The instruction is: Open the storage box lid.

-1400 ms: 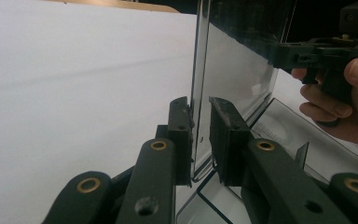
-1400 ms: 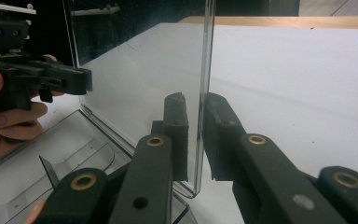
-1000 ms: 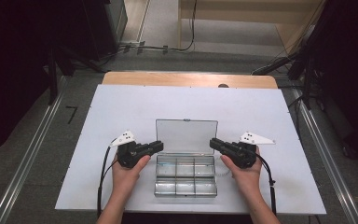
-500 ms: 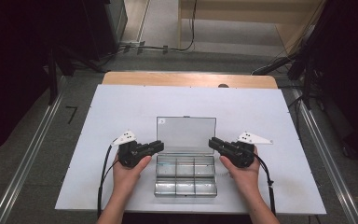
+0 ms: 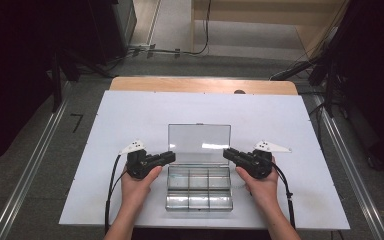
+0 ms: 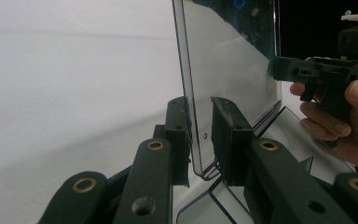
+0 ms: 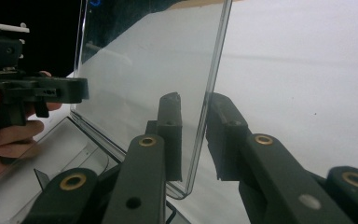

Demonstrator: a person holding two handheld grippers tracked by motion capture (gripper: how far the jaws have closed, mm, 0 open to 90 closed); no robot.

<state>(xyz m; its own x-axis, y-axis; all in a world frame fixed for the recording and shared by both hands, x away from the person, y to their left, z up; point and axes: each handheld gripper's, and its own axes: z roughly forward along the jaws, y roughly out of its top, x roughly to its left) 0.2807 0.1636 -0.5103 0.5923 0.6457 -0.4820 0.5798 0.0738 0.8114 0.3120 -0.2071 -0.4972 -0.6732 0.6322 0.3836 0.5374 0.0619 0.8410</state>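
Left gripper [image 5: 172, 156] has its jaws spread either side of the clear lid's [image 5: 199, 137] left edge, not clamped, with a gap showing on the inner side. Between both claws sits the compartment box [image 5: 198, 187], lid standing upright. Right gripper [image 5: 226, 153] straddles the lid's right edge, also released. Probably best to pinch both edges evenly so the lid doesn't twist. No readable brand or writing anywhere.
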